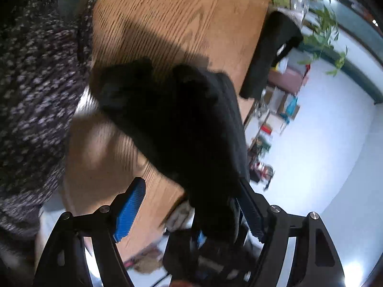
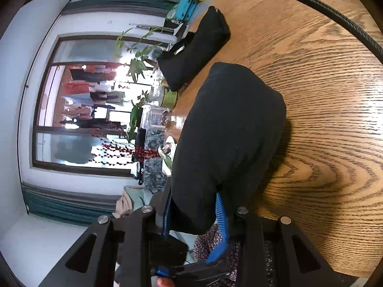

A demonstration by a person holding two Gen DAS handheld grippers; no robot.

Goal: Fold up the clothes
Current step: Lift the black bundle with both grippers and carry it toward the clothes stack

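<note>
My right gripper [image 2: 194,215] is pinching a black garment [image 2: 229,129]: both blue pads press into its near end, and the cloth bulges out ahead of the fingers in a thick rounded fold over the wooden surface [image 2: 323,124]. My left gripper [image 1: 191,210] stands spread. The same black garment [image 1: 177,124] lies against its right pad [image 1: 251,215], while the left pad [image 1: 130,210] is clear of the cloth with bare wood showing in the gap, so nothing is clamped there.

In the right view the surface runs wide and bare to the right of the garment, with only a black cable [image 2: 318,7] arcing across the top corner. To the left the garment overhangs the surface's edge, and that side is crowded. A second black bundle [image 2: 194,47] lies on the wood just beyond the garment, apart from it. Beside it at the edge stand a green tin [image 2: 170,98], a clear jar [image 2: 155,117] and a leafy plant [image 2: 136,67].

In the left view the surface's near edge curves under the garment. A speckled knit sleeve [image 1: 31,95] fills the left side, close to the spread pad. Beyond the edges are a white wall [image 2: 14,95] and a large window [image 2: 79,110].
</note>
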